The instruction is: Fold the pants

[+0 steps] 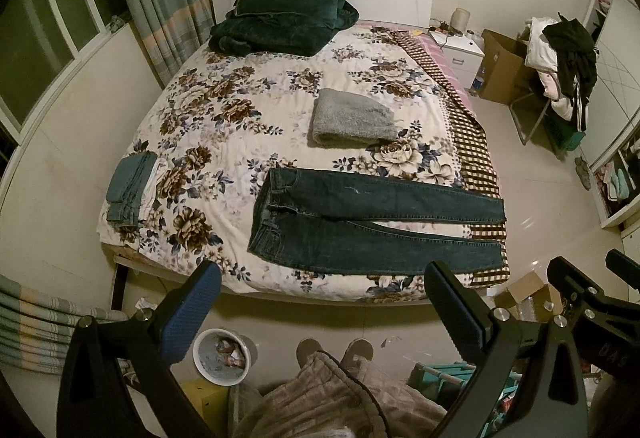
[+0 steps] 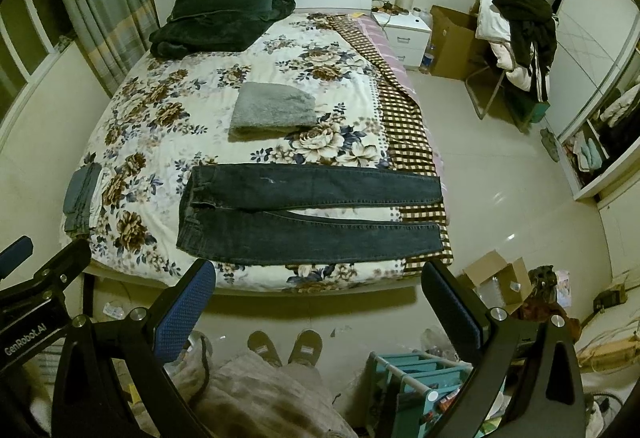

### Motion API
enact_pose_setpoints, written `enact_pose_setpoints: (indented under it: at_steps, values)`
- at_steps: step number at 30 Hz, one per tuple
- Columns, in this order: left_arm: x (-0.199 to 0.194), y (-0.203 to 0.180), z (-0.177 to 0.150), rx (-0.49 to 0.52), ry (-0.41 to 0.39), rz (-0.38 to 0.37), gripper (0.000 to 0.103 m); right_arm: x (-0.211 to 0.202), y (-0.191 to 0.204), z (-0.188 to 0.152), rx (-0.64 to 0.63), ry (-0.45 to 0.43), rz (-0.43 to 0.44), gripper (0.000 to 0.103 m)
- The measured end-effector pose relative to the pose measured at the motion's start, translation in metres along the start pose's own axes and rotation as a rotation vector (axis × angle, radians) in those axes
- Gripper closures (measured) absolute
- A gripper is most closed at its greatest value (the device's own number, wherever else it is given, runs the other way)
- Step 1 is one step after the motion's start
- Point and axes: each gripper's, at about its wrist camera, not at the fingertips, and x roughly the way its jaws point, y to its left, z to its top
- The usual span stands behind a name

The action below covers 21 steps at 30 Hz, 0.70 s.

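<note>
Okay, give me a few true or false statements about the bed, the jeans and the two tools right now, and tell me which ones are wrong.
1. The jeans lie spread flat on the bed with both legs stretched out. True.
2. The left tool is clamped on the waistband. False: it is open and hangs off the bed, touching nothing.
3. A folded grey towel lies beyond the jeans. True.
4. The dark green blanket lies on the floor. False: it sits at the head of the bed.
5. The right tool is open. True.
</note>
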Motion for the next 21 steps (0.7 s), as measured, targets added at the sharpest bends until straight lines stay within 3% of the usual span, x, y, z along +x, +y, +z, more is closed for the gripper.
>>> enact_pose_setpoints:
  at_steps: [14,21]
  values:
    - [0.008,-0.010,-0.008,-0.004,0.004,0.001,0.000,0.009,0.003,-0.011,-0.007,0.009,0.009,0.000]
    - [0.024,-0.015,-0.008,-0.027,-0.020,0.046,0.000,0.055,-0.008,-0.011,0.001,0.042,0.014,0.000]
